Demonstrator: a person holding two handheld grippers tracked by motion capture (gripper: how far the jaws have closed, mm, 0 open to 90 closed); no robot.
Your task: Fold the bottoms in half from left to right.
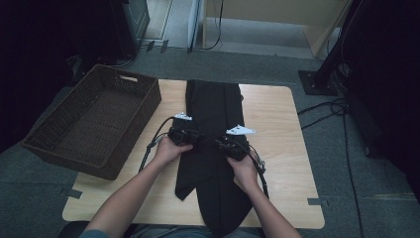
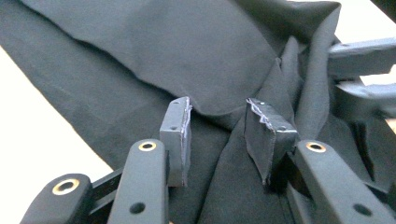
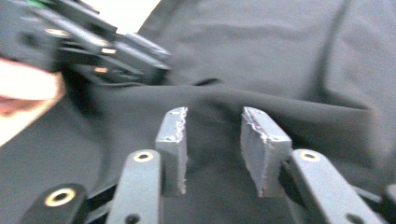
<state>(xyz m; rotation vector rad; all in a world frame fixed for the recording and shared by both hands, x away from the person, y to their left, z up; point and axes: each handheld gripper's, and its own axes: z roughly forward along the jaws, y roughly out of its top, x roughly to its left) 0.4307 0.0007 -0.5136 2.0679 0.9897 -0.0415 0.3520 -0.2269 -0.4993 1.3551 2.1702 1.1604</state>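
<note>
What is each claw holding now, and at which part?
Nothing is held: the left claw and right claw stand open above the black cloth garment, pads apart, no fabric pinched.

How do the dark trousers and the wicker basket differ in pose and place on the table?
The dark trousers lie flat along the middle of the table, their near end hanging past its front edge; the wicker basket stands upright at the left, overhanging the table's side. The trousers are soft and creased; the basket is stiff and holds nothing visible. Both are dark and rest on the table.
</note>
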